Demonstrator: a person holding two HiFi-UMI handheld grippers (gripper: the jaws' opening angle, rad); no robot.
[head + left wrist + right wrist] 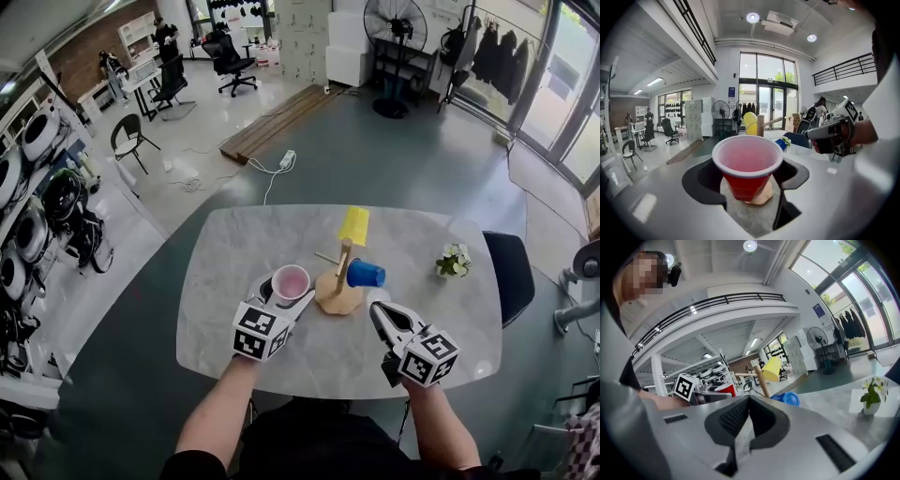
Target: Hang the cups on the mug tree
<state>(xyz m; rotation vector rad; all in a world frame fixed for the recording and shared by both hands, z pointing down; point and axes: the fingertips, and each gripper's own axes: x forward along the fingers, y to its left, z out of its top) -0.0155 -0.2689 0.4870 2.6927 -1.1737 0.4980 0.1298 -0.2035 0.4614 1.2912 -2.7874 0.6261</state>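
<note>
Well inside table [234, 246] edges, mug tree [336, 296]

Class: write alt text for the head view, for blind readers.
The left tool holds an upright red cup beside a mug tree on a table; a yellow cup and a blue cup hang on the tree. The right tool is shut, empty.

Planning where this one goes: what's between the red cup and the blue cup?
The mug tree: its wooden post and base stand between the red cup and the hung blue cup. The head view shows this most clearly.
</note>
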